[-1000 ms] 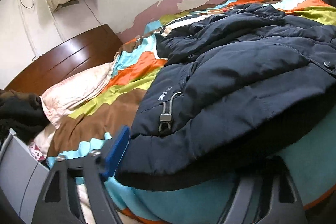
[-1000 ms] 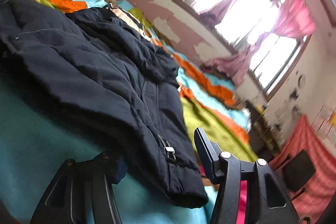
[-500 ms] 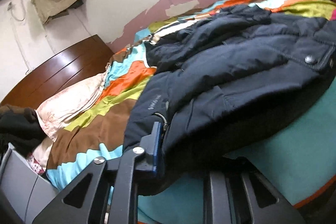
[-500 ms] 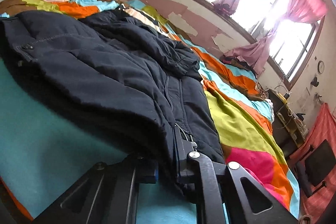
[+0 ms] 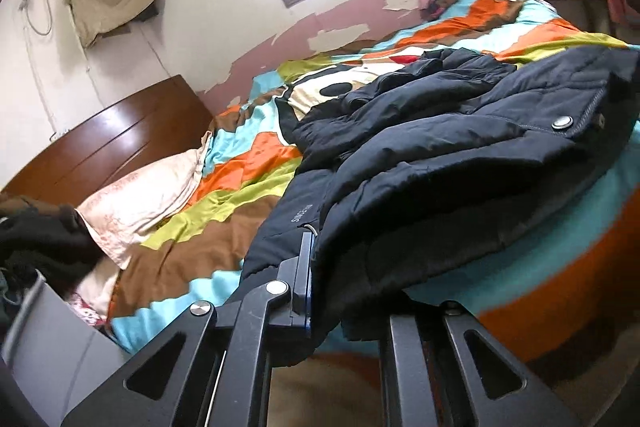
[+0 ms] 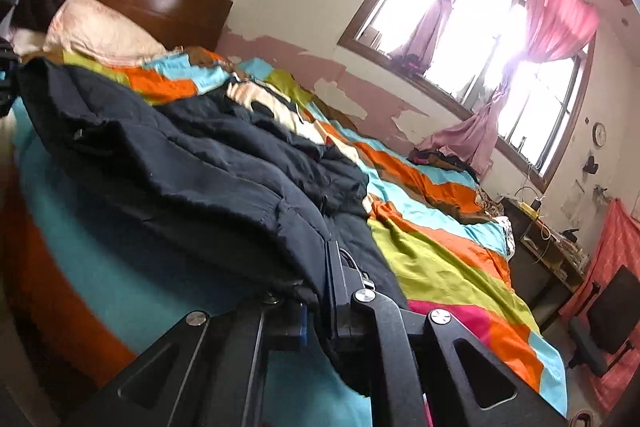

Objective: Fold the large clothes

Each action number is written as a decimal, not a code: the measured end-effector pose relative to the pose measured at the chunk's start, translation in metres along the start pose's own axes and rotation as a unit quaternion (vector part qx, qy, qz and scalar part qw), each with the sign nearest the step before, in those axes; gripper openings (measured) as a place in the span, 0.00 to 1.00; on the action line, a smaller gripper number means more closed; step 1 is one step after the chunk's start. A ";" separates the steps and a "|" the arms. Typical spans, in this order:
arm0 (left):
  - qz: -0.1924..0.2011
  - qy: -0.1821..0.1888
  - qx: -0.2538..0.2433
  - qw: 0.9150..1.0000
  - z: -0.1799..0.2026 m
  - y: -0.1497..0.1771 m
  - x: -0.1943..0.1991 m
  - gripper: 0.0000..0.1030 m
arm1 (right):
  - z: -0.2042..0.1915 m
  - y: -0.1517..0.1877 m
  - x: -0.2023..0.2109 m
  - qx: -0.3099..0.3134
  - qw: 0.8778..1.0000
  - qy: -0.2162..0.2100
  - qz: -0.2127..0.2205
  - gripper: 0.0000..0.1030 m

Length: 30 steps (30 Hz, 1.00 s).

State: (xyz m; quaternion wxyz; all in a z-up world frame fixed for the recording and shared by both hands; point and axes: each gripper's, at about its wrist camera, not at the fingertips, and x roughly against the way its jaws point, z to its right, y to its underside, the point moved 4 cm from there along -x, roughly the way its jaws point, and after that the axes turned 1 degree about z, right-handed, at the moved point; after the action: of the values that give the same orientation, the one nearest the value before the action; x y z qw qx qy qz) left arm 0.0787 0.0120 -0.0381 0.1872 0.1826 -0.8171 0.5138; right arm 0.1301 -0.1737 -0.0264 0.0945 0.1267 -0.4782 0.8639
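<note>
Dark jacket on quilted bed

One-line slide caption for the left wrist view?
Left gripper clamped on the dark jacket's near hem over the striped bedspread.

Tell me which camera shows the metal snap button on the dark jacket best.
The left wrist view: the snap button sits clear and unobstructed on the dark jacket, beside a stitched edge. In the right wrist view the jacket shows only dark folds; no snap can be made out.

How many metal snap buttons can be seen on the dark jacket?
1: a silver snap button near the stitched edge of the dark jacket, at the right in the left wrist view. Folds may hide others.
</note>
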 end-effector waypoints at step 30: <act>0.100 -0.023 -0.054 0.993 -0.065 -0.133 -0.032 0.05 | 0.075 -0.125 -0.031 -0.077 0.992 -0.033 0.098 0.06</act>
State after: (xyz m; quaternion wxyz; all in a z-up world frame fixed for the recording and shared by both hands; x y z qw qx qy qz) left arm 0.1793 0.0210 0.0746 0.1260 0.1011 -0.8620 0.4805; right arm 0.2046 -0.1732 0.1022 0.0025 0.1002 -0.5561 0.8250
